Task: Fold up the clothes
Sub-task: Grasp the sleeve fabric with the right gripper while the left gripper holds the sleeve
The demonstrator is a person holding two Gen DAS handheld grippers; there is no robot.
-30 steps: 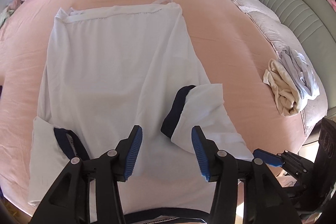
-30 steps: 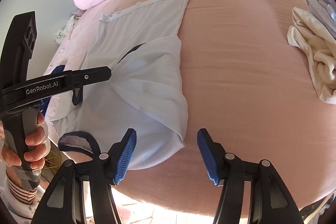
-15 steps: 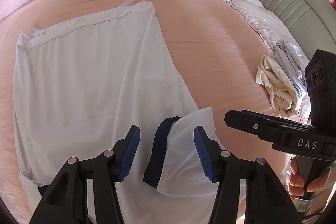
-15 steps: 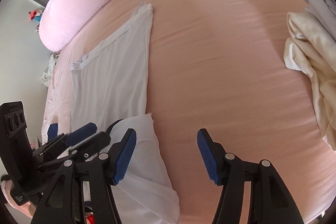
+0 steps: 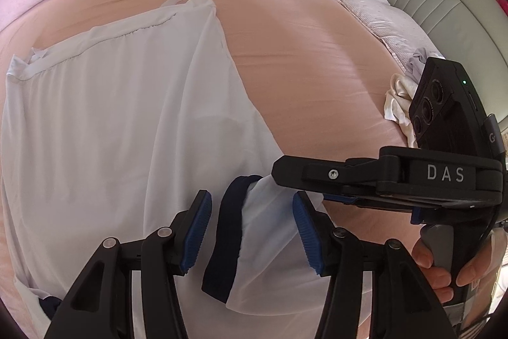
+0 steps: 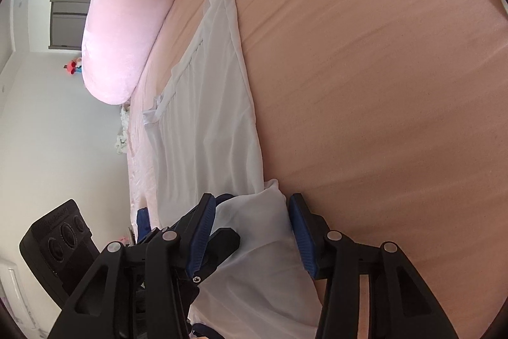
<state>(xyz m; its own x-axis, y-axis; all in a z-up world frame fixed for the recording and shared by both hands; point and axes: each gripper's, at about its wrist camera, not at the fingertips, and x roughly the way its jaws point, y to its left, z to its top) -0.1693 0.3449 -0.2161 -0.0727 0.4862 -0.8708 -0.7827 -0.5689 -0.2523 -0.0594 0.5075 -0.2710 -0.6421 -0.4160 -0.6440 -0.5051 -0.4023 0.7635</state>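
White shirt (image 5: 120,129) flat on bed (image 5: 311,59): thin, limp, light. Both grippers, left (image 5: 250,231) and right (image 6: 250,231), spread wide astride navy-cuffed sleeve (image 5: 263,231), nothing pinched. Take sleeve near cuff; judged slippery.

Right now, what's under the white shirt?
The pink bed lies under the shirt. The folded sleeve rests on top. Anything else beneath is covered.

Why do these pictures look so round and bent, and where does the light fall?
Left wrist view: a fisheye lens bulges the peach bedsheet and leaves dark corners; the white navy-cuffed shirt is evenly daylit, with a soft shadow on the sheet beside it. Right wrist view: same bulge, scene tilted sideways; the pink plush pillow glares slightly, and the black gripper fingers look oversized.
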